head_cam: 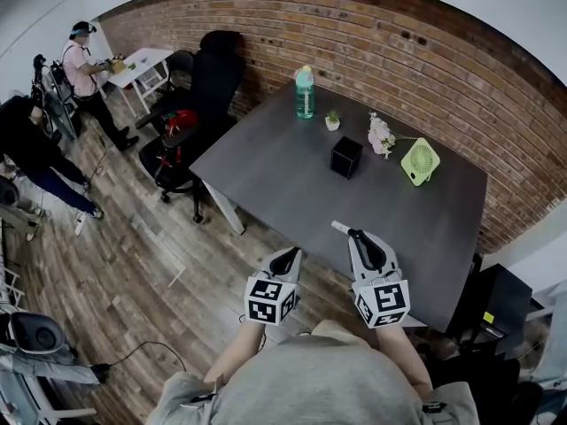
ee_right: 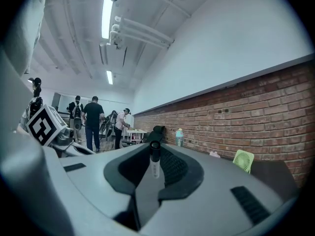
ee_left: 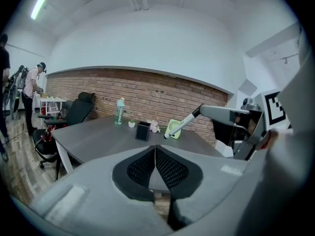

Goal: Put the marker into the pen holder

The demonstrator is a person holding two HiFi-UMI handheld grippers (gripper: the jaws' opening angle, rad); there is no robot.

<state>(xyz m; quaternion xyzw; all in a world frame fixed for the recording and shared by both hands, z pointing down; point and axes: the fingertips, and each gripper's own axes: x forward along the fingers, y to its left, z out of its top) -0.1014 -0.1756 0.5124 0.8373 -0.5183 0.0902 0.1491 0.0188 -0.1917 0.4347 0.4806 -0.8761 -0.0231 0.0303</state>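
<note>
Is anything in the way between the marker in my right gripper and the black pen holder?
Nothing visible is. The right hand-held gripper holds the marker over the near edge of the table, and the surface from there to the pen holder is bare. The fan and flowers stand off to its right.

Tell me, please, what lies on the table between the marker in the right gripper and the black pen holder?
Nothing: the head view shows only bare tabletop between the marker, held in the right gripper, and the pen holder.
</note>
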